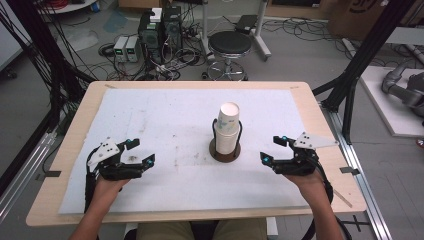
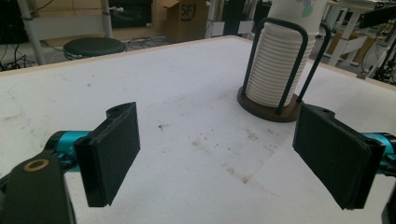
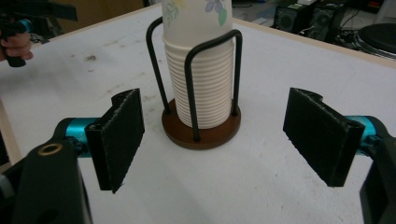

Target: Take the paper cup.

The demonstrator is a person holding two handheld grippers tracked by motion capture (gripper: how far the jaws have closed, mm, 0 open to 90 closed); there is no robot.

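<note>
A stack of paper cups [image 1: 228, 129] is standing upright in a cup holder [image 1: 224, 151], a round dark wooden base with black wire hoops rising around the stack. The top cup is showing a floral print in the right gripper view [image 3: 198, 14]. The holder is sitting right of centre on the white mat [image 1: 165, 125] that is covering the wooden tabletop [image 1: 75, 125]. The mat is carrying brownish stains near its middle, plain in the left gripper view [image 2: 219, 149].

The right tongs [image 1: 274, 150] are hovering just right of the holder, clear of it, with a hand [image 1: 310, 181] gripping them from below. Their jaws are standing wide apart and are holding nothing. In the right gripper view the right tongs [image 3: 212, 140] are framing the stack [image 3: 201, 84] and the base [image 3: 205, 133] between the two black pads [image 3: 121, 135], but the holder is lying farther off and nothing is touching.

The left tongs [image 1: 141, 151] are sitting well apart from the holder, over the left part of the mat, with the other hand [image 1: 107, 186] behind them. Their jaws are also spread wide and are empty; in the left gripper view the left tongs [image 2: 215, 154] are pointing across bare mat, with the cup stack [image 2: 275, 70] off to the upper right.

Beyond the tabletop's far edge, a black round stool [image 1: 229, 45] and two computer towers [image 1: 161, 27] are standing on the floor among loose cables.
</note>
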